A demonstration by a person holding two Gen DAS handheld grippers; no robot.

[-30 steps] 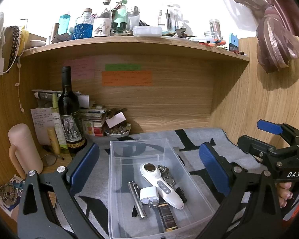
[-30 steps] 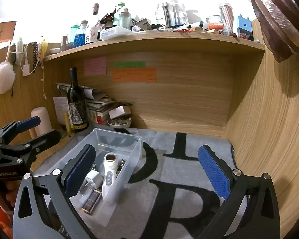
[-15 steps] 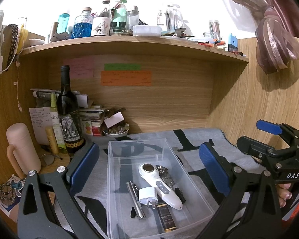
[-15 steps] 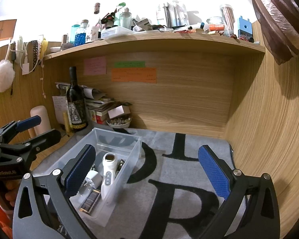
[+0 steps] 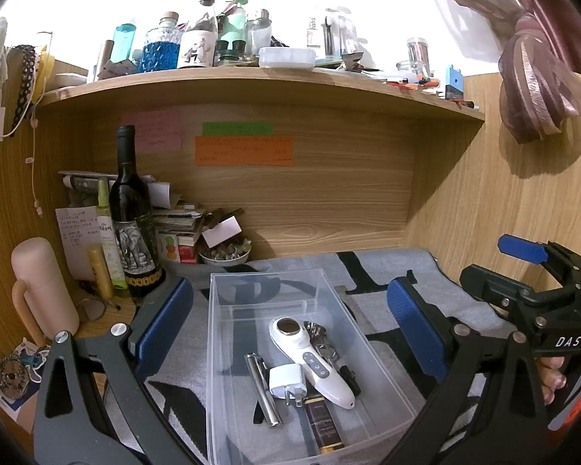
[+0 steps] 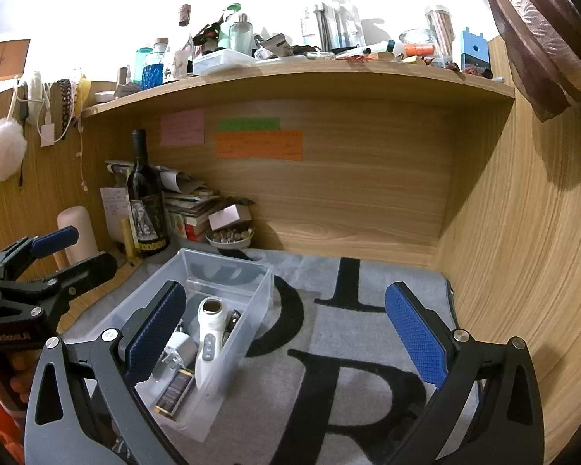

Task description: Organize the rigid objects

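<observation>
Fingers of both grippers, left gripper (image 5: 288,327) and right gripper (image 6: 286,339), gape empty beside one clear bin (image 5: 259,283) holding one white massager (image 5: 313,360), one plug (image 5: 288,379).

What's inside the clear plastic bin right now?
In the clear bin: a white handheld device, white plug adapter, metal cylinder, dark flat bar. Keys are partly hidden beneath the device.

Clear bin (image 5: 259,302), white massager (image 5: 310,356), white plug (image 5: 286,379), silver torch (image 5: 263,387), grey mat (image 6: 368,333) with black letters, blue pads (image 6: 414,333), pink flask (image 5: 42,286), orange note (image 5: 244,151)
</observation>
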